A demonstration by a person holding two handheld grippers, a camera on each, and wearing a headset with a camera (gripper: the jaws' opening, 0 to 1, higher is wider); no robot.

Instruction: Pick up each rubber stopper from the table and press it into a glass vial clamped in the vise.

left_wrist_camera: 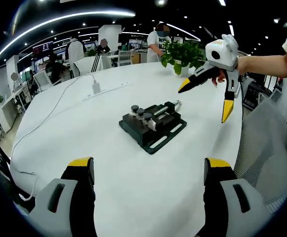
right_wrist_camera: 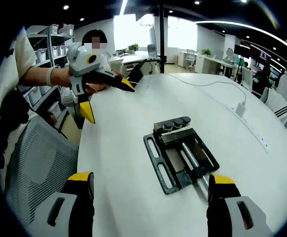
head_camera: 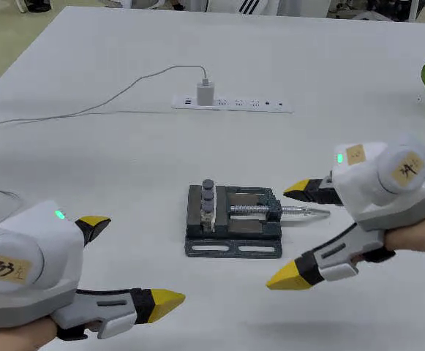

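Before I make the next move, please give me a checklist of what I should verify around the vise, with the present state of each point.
1. Left gripper open and empty: ok.
2. Right gripper open and empty: ok.
3. Vise flat on the table, between the two grippers: ok.
4. Three vials upright in a row, clamped in the vise: ok.
5. Dark stopper on top of each vial: ok. Pressed fully home: cannot tell.
6. Power strip and its cable lie apart from the vise: ok.
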